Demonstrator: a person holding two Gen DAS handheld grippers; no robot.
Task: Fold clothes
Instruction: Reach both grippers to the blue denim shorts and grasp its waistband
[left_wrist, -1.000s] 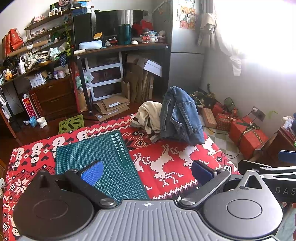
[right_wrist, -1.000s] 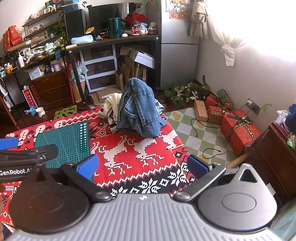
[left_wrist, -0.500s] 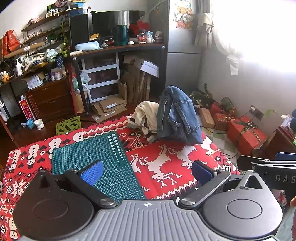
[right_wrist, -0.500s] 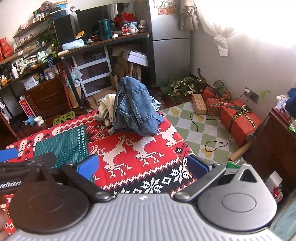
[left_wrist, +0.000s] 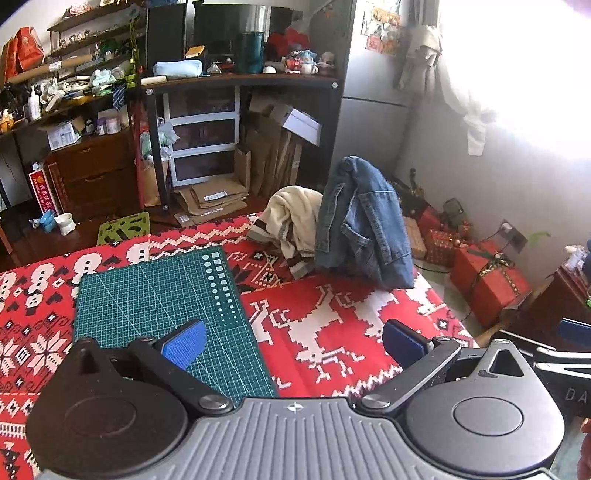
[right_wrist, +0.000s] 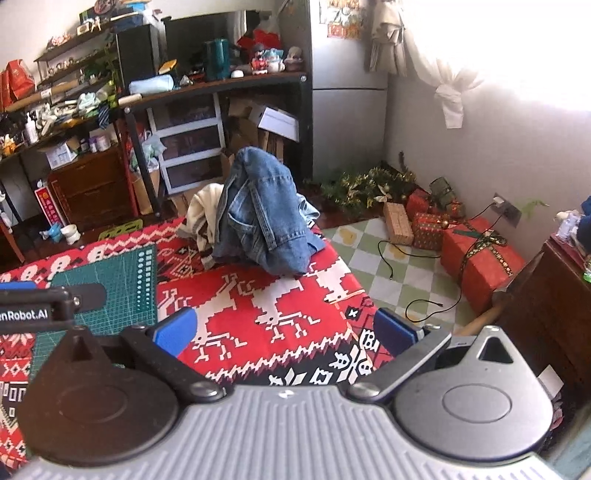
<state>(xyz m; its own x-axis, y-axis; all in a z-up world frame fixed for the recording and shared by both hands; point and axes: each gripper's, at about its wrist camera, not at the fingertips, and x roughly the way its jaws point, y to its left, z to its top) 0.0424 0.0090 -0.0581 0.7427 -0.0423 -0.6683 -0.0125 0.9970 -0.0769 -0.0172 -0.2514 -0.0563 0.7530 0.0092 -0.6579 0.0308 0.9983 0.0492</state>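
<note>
Both grippers, left gripper and right gripper, are spread empty, so I'd grab the denim jacket by its collar first.

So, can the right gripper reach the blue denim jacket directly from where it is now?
Probably yes. The right gripper is open and empty, and only bare red patterned tablecloth lies between it and the blue denim jacket; nothing blocks the way.

Obscured and cropped items, far beyond the jaws

Cream sweater largely hidden behind the denim jacket; window overexposed, no detail; shelf clutter too small to identify.
</note>
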